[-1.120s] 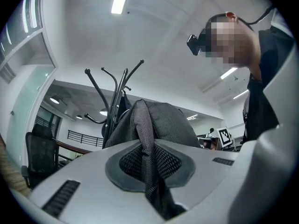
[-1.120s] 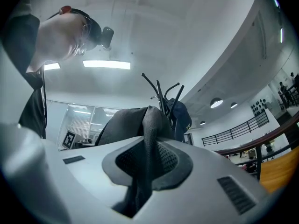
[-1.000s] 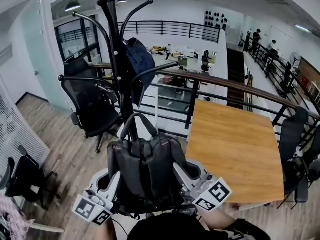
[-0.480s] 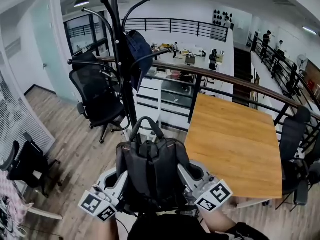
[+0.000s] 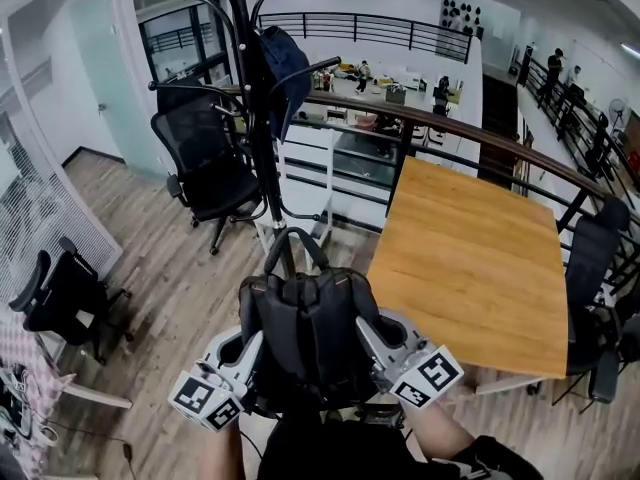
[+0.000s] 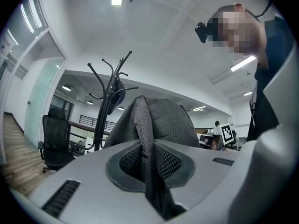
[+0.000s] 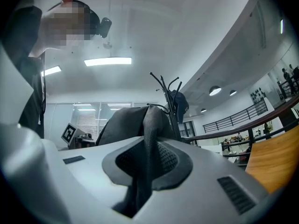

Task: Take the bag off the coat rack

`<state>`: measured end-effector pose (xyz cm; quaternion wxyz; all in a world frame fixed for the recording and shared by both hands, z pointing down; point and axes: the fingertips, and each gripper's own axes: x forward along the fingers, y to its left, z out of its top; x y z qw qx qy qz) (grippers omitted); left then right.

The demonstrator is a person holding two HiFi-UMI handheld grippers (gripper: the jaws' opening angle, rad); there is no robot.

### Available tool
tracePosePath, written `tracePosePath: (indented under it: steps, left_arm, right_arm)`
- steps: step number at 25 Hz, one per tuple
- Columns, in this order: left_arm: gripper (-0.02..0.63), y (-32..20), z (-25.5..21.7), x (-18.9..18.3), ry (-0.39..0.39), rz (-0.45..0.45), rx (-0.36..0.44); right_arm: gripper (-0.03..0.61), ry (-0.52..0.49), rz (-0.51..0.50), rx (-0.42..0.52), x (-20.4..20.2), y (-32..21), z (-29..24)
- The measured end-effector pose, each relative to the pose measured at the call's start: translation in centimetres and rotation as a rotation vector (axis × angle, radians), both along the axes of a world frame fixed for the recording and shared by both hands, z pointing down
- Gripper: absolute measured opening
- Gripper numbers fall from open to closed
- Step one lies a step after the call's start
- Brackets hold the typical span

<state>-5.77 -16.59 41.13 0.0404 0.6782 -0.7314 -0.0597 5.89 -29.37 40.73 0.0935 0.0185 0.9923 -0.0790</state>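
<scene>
In the head view the black bag (image 5: pixel 305 333) sits low in the centre of the frame, carried between the left gripper (image 5: pixel 248 356) and the right gripper (image 5: pixel 380 340), one on each flank. The coat rack (image 5: pixel 255 118) stands beyond it toward the upper left, with only a blue jacket (image 5: pixel 285 63) on its hooks (the bag's top loop looks clear of them). The bag's long axis runs from the person toward the rack, and both hands are equally near.

In the left gripper view the jaws are clenched on a mesh strap (image 6: pixel 145 167).

In the right gripper view the jaws likewise pinch a dark strap (image 7: pixel 145 162), with the rack far behind.
</scene>
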Motion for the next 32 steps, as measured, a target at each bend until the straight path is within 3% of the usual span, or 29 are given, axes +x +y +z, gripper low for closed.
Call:
tracePosePath:
  steps: [8, 16, 32]
  left_arm:
    - [0.046, 1.4, 1.2, 0.8, 0.014, -0.018, -0.029]
    - [0.046, 3.0, 2.2, 1.7, 0.034, -0.001, -0.030]
    - [0.046, 12.9, 4.1, 6.2, 0.031, 0.052, -0.035]
  right_arm:
    - [0.055, 0.042, -0.029, -0.043, 0.4, 1.1, 1.6]
    - [0.055, 0.064, -0.017, -0.021, 1.3, 3.1, 2.1]
    - [0.055, 0.103, 0.010, -0.012, 6.3, 13.7, 4.2]
